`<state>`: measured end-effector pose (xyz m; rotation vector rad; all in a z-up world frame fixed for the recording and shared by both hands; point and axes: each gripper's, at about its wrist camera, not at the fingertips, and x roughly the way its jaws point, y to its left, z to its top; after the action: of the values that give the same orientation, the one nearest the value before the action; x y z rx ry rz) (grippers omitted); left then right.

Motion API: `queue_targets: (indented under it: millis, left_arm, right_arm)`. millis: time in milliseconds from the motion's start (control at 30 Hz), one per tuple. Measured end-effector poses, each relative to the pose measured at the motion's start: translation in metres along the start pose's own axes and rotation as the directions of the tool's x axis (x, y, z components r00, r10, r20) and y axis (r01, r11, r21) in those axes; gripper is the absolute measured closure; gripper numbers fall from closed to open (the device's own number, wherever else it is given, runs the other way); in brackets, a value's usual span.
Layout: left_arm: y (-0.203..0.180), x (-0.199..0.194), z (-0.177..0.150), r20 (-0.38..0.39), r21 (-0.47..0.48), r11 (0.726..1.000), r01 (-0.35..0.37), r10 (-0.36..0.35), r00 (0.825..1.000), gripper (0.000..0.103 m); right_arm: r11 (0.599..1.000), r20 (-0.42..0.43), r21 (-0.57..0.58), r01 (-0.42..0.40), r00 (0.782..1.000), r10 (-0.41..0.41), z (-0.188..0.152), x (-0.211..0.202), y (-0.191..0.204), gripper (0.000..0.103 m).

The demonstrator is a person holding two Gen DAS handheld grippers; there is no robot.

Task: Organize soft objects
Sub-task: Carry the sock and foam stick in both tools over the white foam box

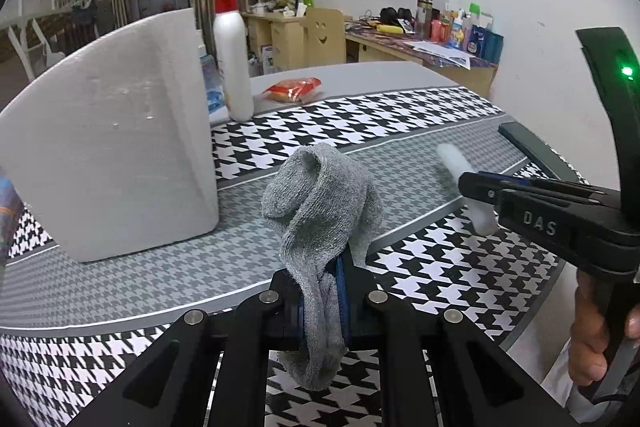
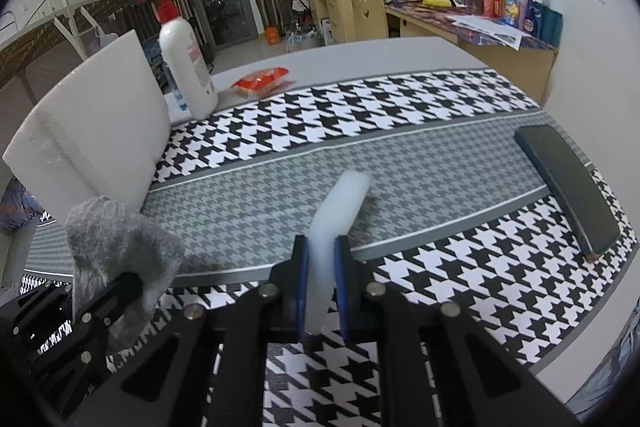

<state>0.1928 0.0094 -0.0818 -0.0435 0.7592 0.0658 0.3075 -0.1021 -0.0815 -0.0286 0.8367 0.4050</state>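
A grey sock [image 1: 320, 211] hangs bunched between the blue pads of my left gripper [image 1: 322, 287], which is shut on it above the houndstooth cloth. From the right wrist view the same sock [image 2: 116, 243] shows at the lower left, draped over the left gripper. My right gripper [image 2: 322, 279] is shut on a white foam strip [image 2: 340, 211] that juts forward past its pads, a little above the cloth. In the left wrist view that foam strip [image 1: 452, 159] sticks out of the right gripper [image 1: 470, 185] at the right, where a hand holds the handle.
A white foam box [image 1: 112, 147] stands at the left, with a white pump bottle [image 1: 232, 59] and a red snack packet [image 1: 294, 89] behind it. A dark flat case [image 2: 568, 183] lies on the houndstooth cloth [image 2: 400, 107] at the right. A wall runs close on the right.
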Motion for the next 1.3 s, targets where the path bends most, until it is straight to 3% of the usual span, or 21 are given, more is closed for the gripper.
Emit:
queue_targets:
  millis: [600, 1300]
  left_arm:
    - [0.01, -0.027, 0.01, 0.075, -0.015, 0.999, -0.046, 0.047, 0.996, 0.09]
    - [0.027, -0.06, 0.036, 0.177, -0.029, 0.998, -0.049, 0.053, 0.983, 0.09]
  right_arm:
    - [0.998, 0.086, -0.052, -0.023, 0.996, 0.028, 0.004, -0.037, 0.017, 0.087]
    - [0.992, 0.191, -0.115, -0.061, 0.978, 0.082, 0.012, -0.07, 0.035, 0.087]
